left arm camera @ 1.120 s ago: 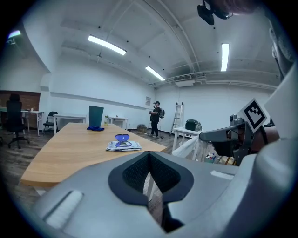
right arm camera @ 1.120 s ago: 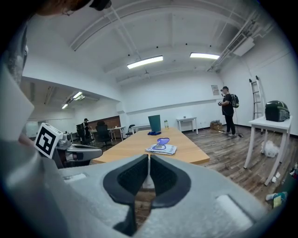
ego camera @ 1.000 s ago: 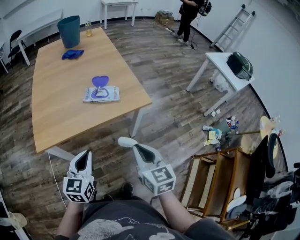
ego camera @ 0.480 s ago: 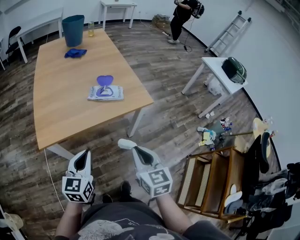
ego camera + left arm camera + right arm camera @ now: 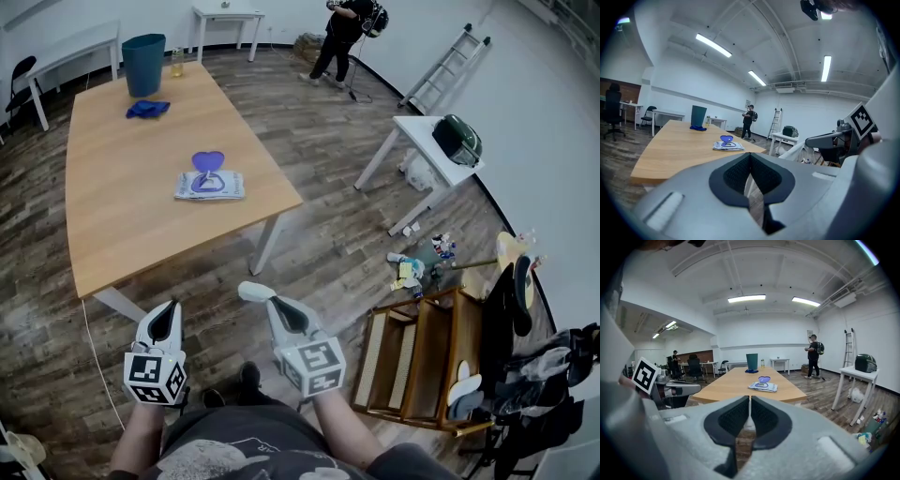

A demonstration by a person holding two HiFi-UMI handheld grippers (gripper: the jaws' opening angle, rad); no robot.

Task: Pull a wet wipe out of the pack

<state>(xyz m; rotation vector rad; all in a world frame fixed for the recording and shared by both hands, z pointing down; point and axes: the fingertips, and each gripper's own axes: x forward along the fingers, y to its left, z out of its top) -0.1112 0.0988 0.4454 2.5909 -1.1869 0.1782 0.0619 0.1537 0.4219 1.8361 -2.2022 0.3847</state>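
The wet wipe pack lies flat on the wooden table near its right edge, its purple lid flipped up. It also shows small in the left gripper view, pack, and in the right gripper view, pack. My left gripper and right gripper hang over the floor short of the table's near edge, well apart from the pack. Both are shut with nothing between their jaws.
A teal bin, a blue cloth and a bottle stand at the table's far end. A person walks at the back. A white side table, a ladder, a wooden rack and floor clutter lie to the right.
The table and pack have shifted slightly right and nearer in the head view as I step forward. The person at the back has walked left. Both grippers stay shut.
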